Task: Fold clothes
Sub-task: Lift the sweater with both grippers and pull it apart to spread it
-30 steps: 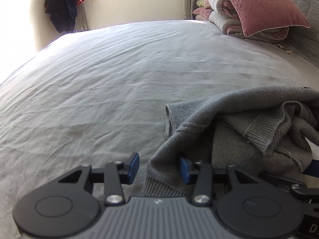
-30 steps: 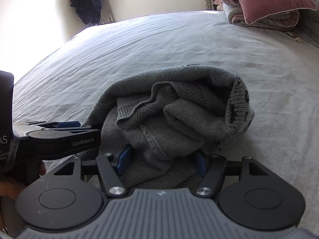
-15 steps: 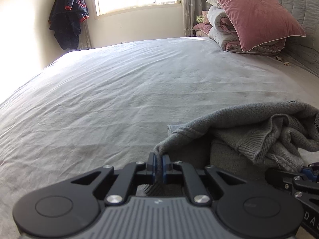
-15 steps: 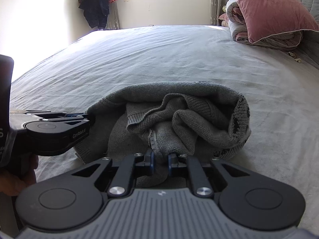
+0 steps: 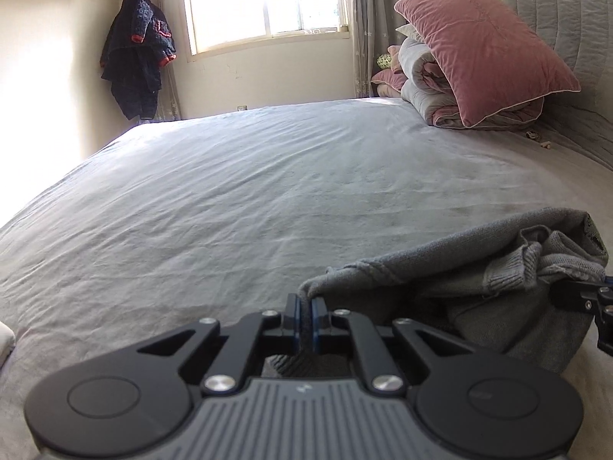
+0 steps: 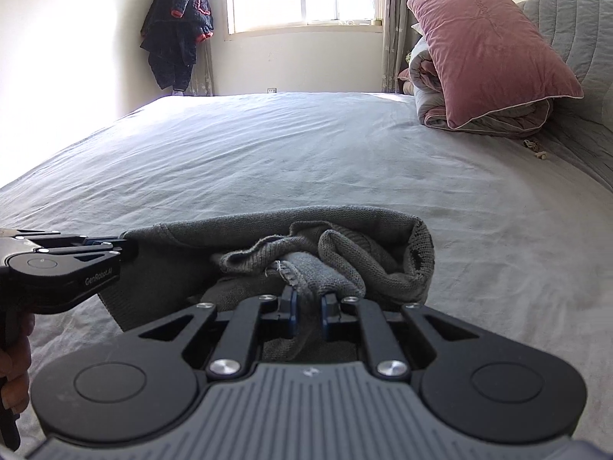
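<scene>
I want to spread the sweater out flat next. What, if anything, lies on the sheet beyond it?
Nothing visible. Both grippers, left and right, are shut on the sweater, and the sheet beyond is bare. The pillow and folded quilt sit far off by the headboard.

1. The left claw point(image 5: 304, 306) is clamped on an edge of the grey sweater point(image 5: 479, 287).
2. The sweater lies bunched on the grey bed point(image 5: 249, 191).
3. A pink pillow point(image 5: 486, 46) tops folded bedding near the headboard.
</scene>
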Demonstrator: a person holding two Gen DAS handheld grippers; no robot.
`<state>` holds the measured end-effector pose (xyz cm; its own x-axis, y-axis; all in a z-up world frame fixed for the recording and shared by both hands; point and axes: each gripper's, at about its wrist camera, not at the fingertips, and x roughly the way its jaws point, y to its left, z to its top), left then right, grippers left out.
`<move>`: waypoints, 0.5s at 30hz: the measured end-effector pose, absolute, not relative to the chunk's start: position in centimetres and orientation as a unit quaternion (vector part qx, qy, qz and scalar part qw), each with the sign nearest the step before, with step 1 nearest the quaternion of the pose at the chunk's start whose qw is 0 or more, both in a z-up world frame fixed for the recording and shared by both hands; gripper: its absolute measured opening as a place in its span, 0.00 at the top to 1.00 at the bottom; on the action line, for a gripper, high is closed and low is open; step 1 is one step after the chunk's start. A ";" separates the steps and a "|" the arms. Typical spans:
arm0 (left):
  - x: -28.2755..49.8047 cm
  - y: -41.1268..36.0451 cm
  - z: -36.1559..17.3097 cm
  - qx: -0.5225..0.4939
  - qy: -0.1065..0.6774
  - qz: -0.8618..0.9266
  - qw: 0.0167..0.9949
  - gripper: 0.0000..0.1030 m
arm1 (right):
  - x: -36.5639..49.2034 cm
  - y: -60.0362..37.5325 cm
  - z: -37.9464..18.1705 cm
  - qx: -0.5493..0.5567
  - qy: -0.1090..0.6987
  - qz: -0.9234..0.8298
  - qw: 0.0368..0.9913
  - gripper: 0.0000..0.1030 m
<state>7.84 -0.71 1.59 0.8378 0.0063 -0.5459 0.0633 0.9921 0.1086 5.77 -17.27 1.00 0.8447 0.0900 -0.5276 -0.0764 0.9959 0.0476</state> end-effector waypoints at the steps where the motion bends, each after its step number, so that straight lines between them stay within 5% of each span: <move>1: 7.7 -0.6 1.8 0.059 0.283 -0.015 0.957 0.95 | 5.7 -17.5 1.2 0.014 0.272 0.040 0.961 0.88; 15: 4.5 2.5 4.4 0.049 0.259 0.004 0.965 0.95 | 4.7 -19.6 3.1 0.027 0.235 0.005 0.972 0.89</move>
